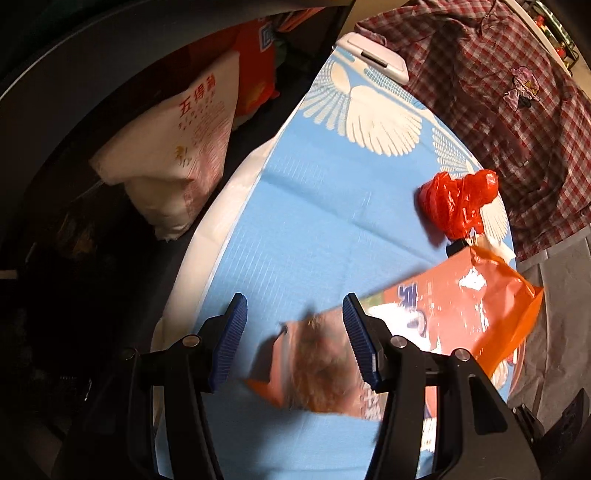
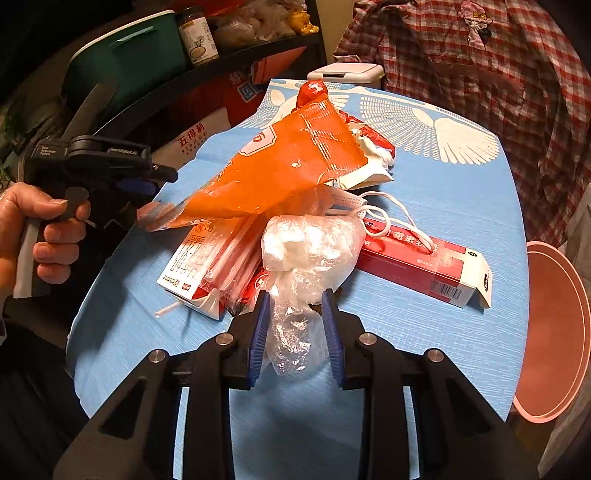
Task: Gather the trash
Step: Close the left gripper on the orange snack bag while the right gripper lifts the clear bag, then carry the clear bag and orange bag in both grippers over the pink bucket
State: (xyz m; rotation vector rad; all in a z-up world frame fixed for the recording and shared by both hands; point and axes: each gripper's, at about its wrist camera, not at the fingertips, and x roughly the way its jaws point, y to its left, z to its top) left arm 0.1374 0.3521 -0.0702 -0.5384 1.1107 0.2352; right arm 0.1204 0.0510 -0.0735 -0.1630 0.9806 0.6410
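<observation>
Right gripper (image 2: 296, 308) clamps a crumpled clear plastic bag (image 2: 310, 247) (near table edge). Left gripper (image 1: 293, 332), jaws apart, frames a blurred orange foil snack bag (image 1: 443, 317) on the blue-clothed table (image 1: 314, 206).

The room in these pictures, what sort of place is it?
Probably a lived-in home, perhaps a dining or storage corner. A checked shirt hangs behind the blue table, a shelf holds a jar, and household trash is piled on the table.
</observation>
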